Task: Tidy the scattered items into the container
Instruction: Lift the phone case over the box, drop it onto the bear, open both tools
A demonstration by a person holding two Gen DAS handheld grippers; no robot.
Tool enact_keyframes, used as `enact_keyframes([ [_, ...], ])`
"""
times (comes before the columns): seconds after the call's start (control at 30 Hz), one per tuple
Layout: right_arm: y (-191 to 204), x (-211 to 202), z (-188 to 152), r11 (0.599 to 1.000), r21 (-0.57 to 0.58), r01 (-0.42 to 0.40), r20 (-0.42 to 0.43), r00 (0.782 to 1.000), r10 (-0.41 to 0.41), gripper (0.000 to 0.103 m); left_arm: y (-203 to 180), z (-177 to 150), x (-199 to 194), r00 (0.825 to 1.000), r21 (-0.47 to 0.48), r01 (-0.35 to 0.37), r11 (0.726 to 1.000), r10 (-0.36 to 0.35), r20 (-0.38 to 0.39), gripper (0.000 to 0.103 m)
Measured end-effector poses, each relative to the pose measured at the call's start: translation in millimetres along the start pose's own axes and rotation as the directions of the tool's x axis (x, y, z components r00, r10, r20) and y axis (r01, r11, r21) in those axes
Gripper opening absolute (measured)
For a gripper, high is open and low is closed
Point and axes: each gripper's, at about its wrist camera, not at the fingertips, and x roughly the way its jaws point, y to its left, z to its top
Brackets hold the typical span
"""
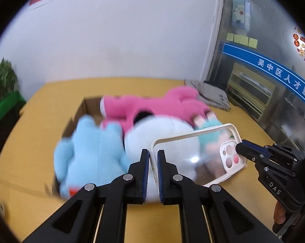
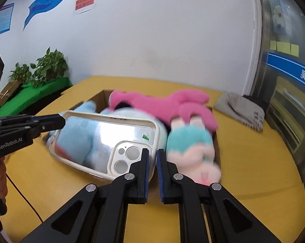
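A clear phone case (image 1: pixel 195 147) (image 2: pixel 103 137) with a white rim hangs over an open cardboard box (image 1: pixel 87 105) (image 2: pixel 216 141). My left gripper (image 1: pixel 153 158) is shut on the plain end of the case. My right gripper (image 2: pixel 153 158) is shut on the end with the camera cut-outs. Each gripper shows in the other's view, the right gripper (image 1: pixel 240 148) from the right and the left gripper (image 2: pixel 59 121) from the left. The box holds a blue plush (image 1: pixel 91 151), a pink plush (image 2: pixel 162 103), a white plush (image 1: pixel 162 133) and a teal-and-pink doll (image 2: pixel 191 141).
The box sits on a yellow table (image 2: pixel 253 172). A grey folded cloth (image 2: pixel 241 109) lies at the table's far right corner. Potted plants on a green-covered ledge (image 2: pixel 41 89) stand to the left, a white wall behind and a glass door to the right. A thin dark cable (image 2: pixel 20 192) crosses the table's near left.
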Motion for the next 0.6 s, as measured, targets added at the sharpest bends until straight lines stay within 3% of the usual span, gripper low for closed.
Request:
enact_keyframes([
  [0.17,-33,85,69,0.999,0.029,0.021,-0.044,0.999,-0.02,0.009,13,77,76,0.998,-0.015,0.043,0.999,-0.043,-0.034,0.007],
  [0.23,-39,119,73,0.998,0.047,0.033,-0.1,0.995,-0.028,0.009,16,93,112,0.996,-0.019,0.054,0.998,-0.056,-0.075,0.007],
  [0.4,-53,206,83,0.994,0.089,0.067,-0.239,0.97,-0.044,0.009,29,94,200,0.977,-0.008,0.031,0.999,-0.032,-0.213,0.007],
  [0.5,-51,210,82,0.994,0.08,0.072,-0.246,0.968,-0.05,0.011,30,82,219,0.967,0.001,0.022,1.0,-0.021,-0.253,0.012],
  [0.53,-49,208,83,0.995,0.064,0.074,-0.245,0.968,-0.056,0.019,29,77,218,0.967,0.006,0.025,1.0,-0.022,-0.255,0.017],
  [0.57,-46,204,83,0.997,0.048,0.066,-0.247,0.968,-0.053,0.041,28,75,213,0.967,0.009,0.032,0.999,-0.029,-0.251,0.019],
  [0.6,-43,200,82,0.998,0.032,0.059,-0.249,0.967,-0.049,0.057,28,72,207,0.968,0.011,0.039,0.999,-0.035,-0.247,0.019],
])
